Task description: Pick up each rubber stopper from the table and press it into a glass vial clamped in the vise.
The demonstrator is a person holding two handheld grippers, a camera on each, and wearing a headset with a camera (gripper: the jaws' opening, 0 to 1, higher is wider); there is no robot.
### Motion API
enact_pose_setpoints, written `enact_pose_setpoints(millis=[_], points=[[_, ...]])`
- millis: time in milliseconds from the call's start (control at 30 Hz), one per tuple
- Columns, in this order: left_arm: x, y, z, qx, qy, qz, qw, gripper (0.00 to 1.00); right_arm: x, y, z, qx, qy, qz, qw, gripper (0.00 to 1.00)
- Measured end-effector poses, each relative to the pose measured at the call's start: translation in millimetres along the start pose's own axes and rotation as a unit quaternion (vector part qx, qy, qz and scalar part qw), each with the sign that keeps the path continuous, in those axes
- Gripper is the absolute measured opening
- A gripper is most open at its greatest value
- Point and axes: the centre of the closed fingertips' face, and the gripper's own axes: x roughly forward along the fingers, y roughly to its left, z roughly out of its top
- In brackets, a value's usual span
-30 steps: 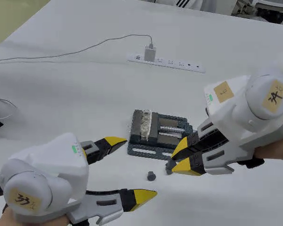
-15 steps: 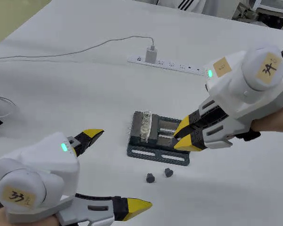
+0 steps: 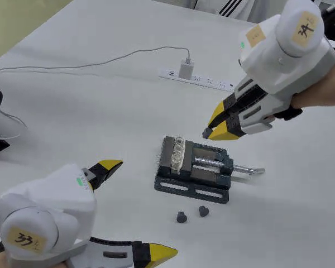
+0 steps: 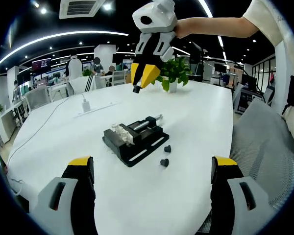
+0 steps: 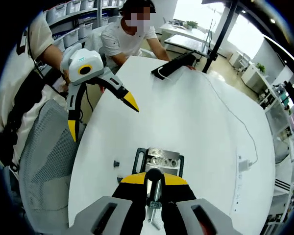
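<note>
The right gripper point(image 3: 212, 133) hovers above the vise point(image 3: 204, 170), jaws closed on a dark stopper point(image 3: 206, 133), apparently at their tips. Two more stoppers point(image 3: 181, 216) lie on the tabletop point(image 3: 100, 100); the left gripper point(image 3: 140, 207) gapes wide.

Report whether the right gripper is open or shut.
Shut on a rubber stopper: the right gripper has its yellow tips pinched together, with the dark stopper caught between them.

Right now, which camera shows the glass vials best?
The head view: it looks down on the glass vials in the vise, unblocked. The left gripper view shows them small; the right gripper view, tiny from above.
</note>
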Motion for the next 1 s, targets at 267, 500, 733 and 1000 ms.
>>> enact_pose_setpoints(millis=[267, 500, 733, 1000], points=[[1.0, 1.6, -6.9, -0.004, 0.011, 0.002, 0.9999, 0.99, 11.6, -23.7, -1.3, -0.036, 0.033, 0.012, 0.9987, 0.06], [4.1, 1.8, -7.3, -0.005, 0.015, 0.000, 0.9999, 0.99, 23.9, -35.4, -2.9, -0.053, 0.054, 0.031, 0.9967, 0.06], [6.6, 3.9, -9.0, -0.010, 0.020, 0.001, 0.9998, 0.98, 42.0, -36.6, -4.3, -0.061, 0.074, 0.054, 0.9939, 0.06], [6.7, 5.8, -12.7, -0.015, 0.026, 0.003, 0.9996, 0.98, 58.1, -38.1, -4.3, -0.073, 0.087, 0.072, 0.9909, 0.06]])
